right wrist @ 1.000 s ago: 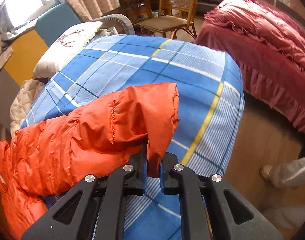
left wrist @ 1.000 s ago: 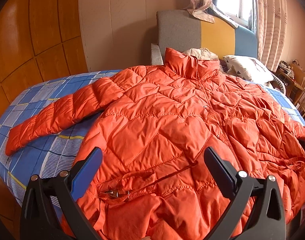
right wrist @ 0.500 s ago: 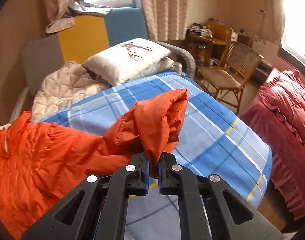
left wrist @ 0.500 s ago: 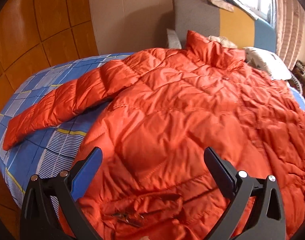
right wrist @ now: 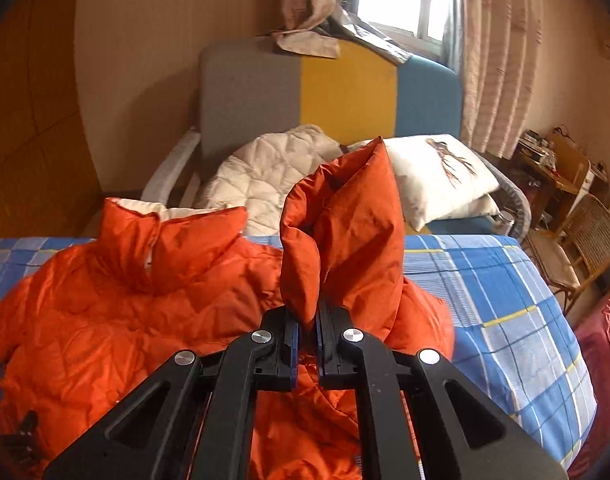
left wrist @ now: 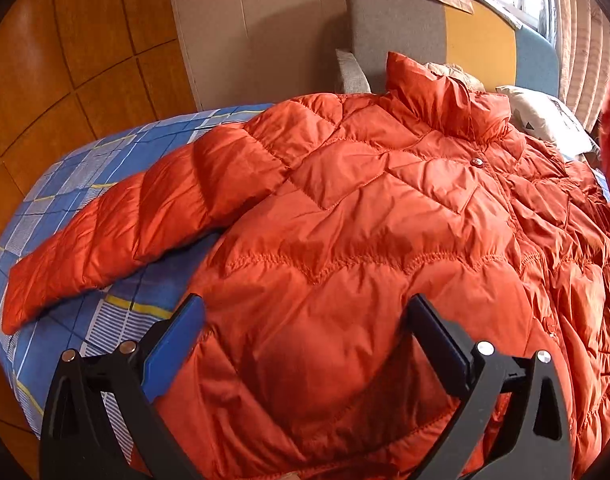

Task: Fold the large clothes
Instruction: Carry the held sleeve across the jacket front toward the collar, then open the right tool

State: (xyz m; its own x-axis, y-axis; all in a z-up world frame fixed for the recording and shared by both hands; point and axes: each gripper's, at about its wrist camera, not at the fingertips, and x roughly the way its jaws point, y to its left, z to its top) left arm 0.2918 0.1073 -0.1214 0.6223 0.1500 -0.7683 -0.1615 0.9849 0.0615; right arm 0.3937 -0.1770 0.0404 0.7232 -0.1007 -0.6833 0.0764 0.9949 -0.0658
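Right gripper (right wrist: 308, 320) clamps the sleeve (right wrist: 345, 236), raised at 12 o'clock. Left gripper (left wrist: 305, 344) gapes wide over the jacket (left wrist: 365, 240) on the bed (left wrist: 105, 160).

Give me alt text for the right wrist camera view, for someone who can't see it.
The right gripper is shut on the cuff of an orange puffer jacket's sleeve, lifted above the jacket spread on a blue plaid bed. Behind are a white pillow and a grey, yellow and blue headboard.
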